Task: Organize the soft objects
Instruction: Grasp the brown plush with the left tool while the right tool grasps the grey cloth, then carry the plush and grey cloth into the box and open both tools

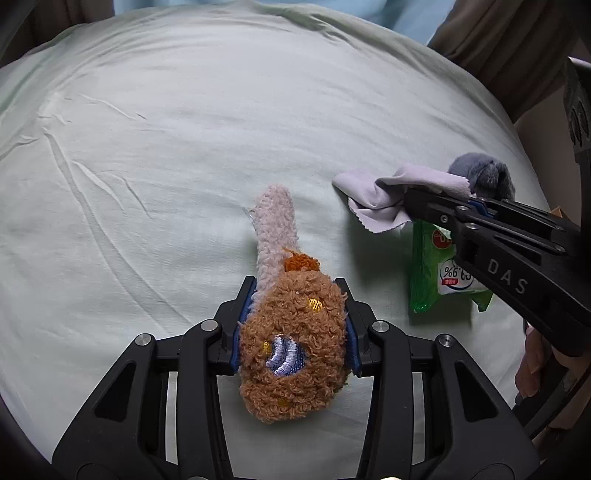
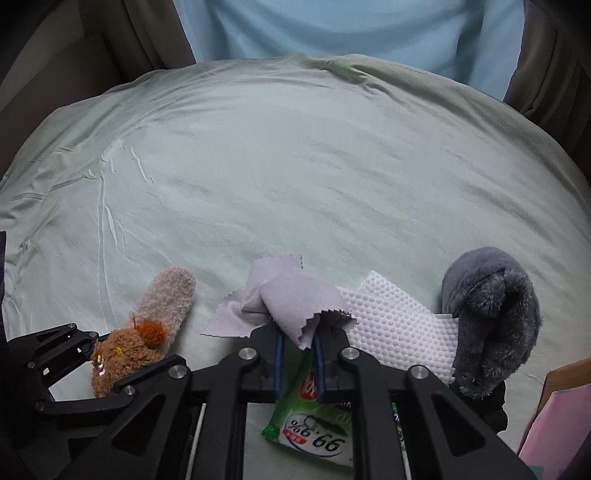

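Fuzzy plush toy (image 1: 291,332), matt cloth (image 2: 291,299)

It looked like a bedroom in a home. A bed (image 2: 295,166) covered with a wrinkled pale green sheet (image 1: 184,147) filled both views, with brown curtains (image 2: 147,33) hanging behind it on either side of a light blue panel (image 2: 332,29). Small household things lay on the bed: a plush toy (image 1: 291,332), a grey cloth (image 2: 288,299) and a green packet of wipes (image 2: 314,435).
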Demonstrator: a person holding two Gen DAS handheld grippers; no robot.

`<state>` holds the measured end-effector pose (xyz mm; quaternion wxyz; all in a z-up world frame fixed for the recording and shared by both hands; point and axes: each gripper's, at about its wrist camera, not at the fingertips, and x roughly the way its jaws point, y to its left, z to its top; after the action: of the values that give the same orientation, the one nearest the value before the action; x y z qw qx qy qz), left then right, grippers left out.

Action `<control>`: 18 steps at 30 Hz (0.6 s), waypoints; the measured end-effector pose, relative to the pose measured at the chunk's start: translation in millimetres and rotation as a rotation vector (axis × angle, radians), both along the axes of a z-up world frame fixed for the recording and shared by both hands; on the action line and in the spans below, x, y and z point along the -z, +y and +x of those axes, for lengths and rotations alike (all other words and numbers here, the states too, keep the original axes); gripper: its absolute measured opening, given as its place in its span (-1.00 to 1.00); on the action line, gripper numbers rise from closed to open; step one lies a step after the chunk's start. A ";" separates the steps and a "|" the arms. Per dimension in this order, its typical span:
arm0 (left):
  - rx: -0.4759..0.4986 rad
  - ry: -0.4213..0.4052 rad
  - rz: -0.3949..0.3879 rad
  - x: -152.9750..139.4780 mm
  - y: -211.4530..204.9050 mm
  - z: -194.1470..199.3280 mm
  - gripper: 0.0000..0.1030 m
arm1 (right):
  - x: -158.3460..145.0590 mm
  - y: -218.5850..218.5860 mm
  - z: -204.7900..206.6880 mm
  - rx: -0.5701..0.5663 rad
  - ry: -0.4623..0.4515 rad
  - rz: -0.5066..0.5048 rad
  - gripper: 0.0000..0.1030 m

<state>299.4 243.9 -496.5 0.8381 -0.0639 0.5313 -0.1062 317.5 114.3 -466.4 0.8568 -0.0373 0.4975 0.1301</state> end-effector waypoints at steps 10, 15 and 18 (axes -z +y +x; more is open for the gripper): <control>-0.007 -0.063 -0.009 -40.2 12.1 -29.1 -0.28 | -42.3 2.0 -15.4 0.027 -0.084 0.039 -0.77; -0.001 -0.087 -0.011 -75.8 9.6 -43.2 -0.28 | -73.4 -6.6 -29.7 0.054 -0.121 0.066 -0.77; 0.003 -0.108 0.009 -107.1 7.9 -52.1 -0.28 | -98.7 -16.6 -44.4 0.084 -0.143 0.093 -0.77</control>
<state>247.3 251.8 -389.4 0.8656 -0.0536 0.4859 -0.1082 273.1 97.8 -367.7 0.8957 0.0143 0.4295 0.1139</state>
